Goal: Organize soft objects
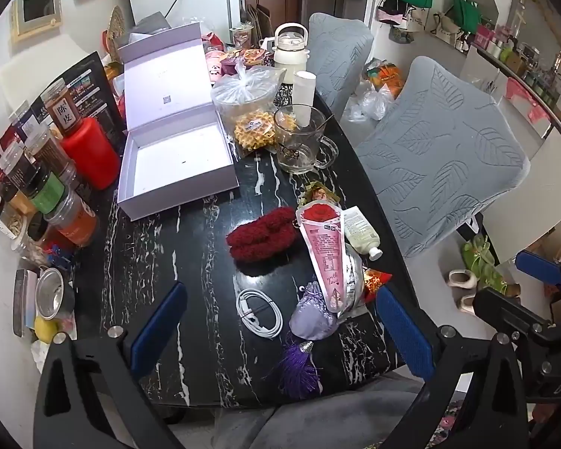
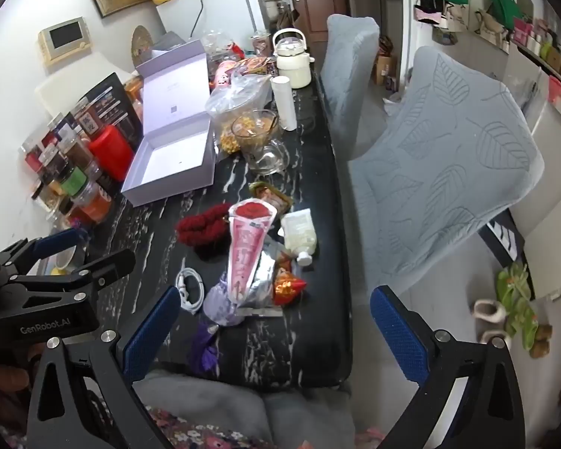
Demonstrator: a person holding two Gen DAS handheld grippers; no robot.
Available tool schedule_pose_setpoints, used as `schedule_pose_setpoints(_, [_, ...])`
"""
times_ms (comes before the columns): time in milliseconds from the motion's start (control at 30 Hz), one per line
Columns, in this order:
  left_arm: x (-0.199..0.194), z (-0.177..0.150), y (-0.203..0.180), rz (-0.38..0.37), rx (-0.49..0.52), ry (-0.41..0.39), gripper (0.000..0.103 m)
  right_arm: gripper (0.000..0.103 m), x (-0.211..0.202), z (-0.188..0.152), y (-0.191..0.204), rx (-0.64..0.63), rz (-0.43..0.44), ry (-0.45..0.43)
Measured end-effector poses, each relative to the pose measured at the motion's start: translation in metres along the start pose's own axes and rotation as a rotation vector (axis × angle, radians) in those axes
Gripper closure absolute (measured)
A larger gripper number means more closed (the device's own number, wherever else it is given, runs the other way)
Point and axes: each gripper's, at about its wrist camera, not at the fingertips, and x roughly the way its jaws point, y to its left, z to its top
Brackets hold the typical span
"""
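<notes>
On the dark marble table (image 1: 161, 280), soft items are clustered, perhaps for boxing; both grippers (image 1: 280, 333) (image 2: 276, 333) are held apart, empty.

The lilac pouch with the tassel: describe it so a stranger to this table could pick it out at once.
Start at the open white gift box on the black marbled table and come toward the near edge, past the fuzzy red knit piece. Beside the coiled white cable, under the tip of the pink rose-printed packet, lies the lilac pouch. It alone is soft pale purple cloth, trailing a dark purple tassel.
</notes>
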Motion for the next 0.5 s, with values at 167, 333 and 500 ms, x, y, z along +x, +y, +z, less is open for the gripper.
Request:
schedule_pose_setpoints(167, [-0.0017, 0.0006, 0.0002, -0.008, -0.002, -0.009, 0.0, 0.0, -0.0008, -0.0002, 0.0, -0.003, -0.005, 0.0])
schedule_pose_setpoints(333, [-0.0023, -0.001, -0.0046, -0.006, 0.007, -0.007, 0.0, 0.0, -0.0026, 0.0013, -0.0037, 0.0, 0.001, 0.0])
schedule_pose_setpoints(500, [-0.0078, -0.0008, -0.0029, -0.005, 0.007, -0.017, 0.0, 0.0, -0.0025, 0.0001, 0.0, -0.003, -0.002, -0.003])
